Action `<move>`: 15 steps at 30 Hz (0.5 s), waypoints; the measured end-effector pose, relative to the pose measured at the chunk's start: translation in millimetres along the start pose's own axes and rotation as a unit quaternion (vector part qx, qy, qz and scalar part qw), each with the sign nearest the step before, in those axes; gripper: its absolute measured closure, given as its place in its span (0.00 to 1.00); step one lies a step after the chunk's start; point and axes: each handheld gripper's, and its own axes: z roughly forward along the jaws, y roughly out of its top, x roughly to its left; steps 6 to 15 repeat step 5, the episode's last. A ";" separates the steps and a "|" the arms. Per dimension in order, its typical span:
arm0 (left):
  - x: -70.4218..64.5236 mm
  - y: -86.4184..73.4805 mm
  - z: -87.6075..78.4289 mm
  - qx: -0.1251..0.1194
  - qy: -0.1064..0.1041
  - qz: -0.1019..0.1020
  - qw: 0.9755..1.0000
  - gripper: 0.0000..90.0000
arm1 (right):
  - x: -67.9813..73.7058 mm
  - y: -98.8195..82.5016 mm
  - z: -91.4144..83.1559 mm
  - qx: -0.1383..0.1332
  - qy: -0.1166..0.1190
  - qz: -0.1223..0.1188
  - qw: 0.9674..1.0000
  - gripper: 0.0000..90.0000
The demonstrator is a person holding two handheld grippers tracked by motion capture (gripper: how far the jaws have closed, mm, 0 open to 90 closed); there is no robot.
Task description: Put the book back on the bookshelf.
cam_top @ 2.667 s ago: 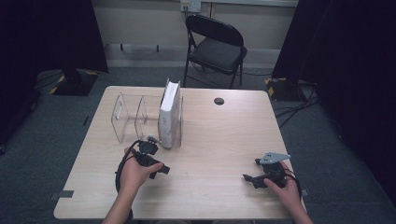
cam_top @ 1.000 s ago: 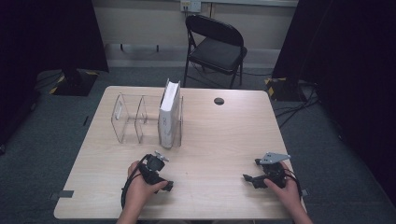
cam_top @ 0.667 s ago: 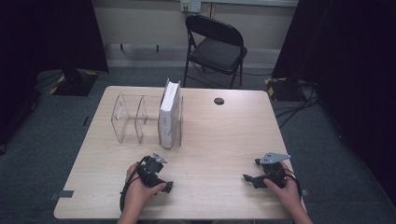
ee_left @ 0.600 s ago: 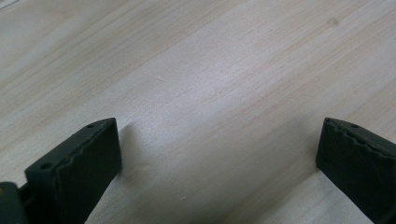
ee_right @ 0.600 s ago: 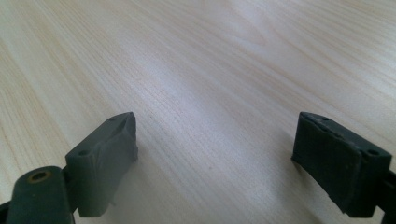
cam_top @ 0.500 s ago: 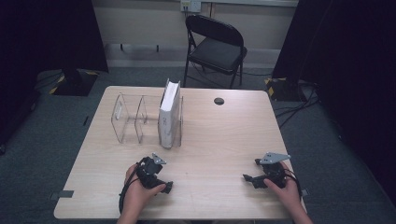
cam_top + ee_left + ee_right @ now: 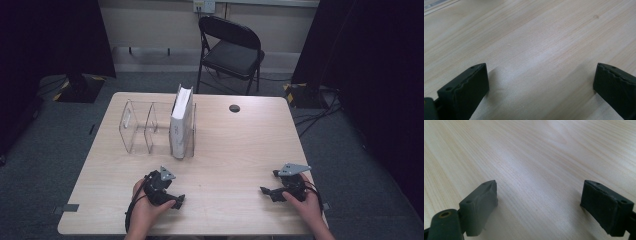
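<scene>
left gripper (image 7: 176, 200) – ridged black jaws wide, empty | right gripper (image 7: 266, 191) – jaws wide, empty | both rest on pale wood-grain table (image 7: 235, 150) | white binder (image 7: 181, 120) upright in clear acrylic rack (image 7: 135, 125)

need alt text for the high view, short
A person's hands rest a left tool and a right tool on the near edge of a wooden table. Farther back, a white book stands upright in a clear divided rack.
</scene>
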 end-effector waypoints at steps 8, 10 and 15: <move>0.6 -2.4 -0.4 -0.010 -0.003 0.002 1.000 0.00 | 0.0 0.0 0.0 0.000 0.000 0.000 1.000 0.14; 0.6 -2.4 -0.4 -0.010 -0.003 0.002 1.000 0.00 | 0.0 0.0 0.0 0.000 0.000 0.000 1.000 0.14; 0.6 -2.4 -0.4 -0.010 -0.003 0.002 1.000 0.00 | 0.0 0.0 0.0 0.000 0.000 0.000 1.000 0.14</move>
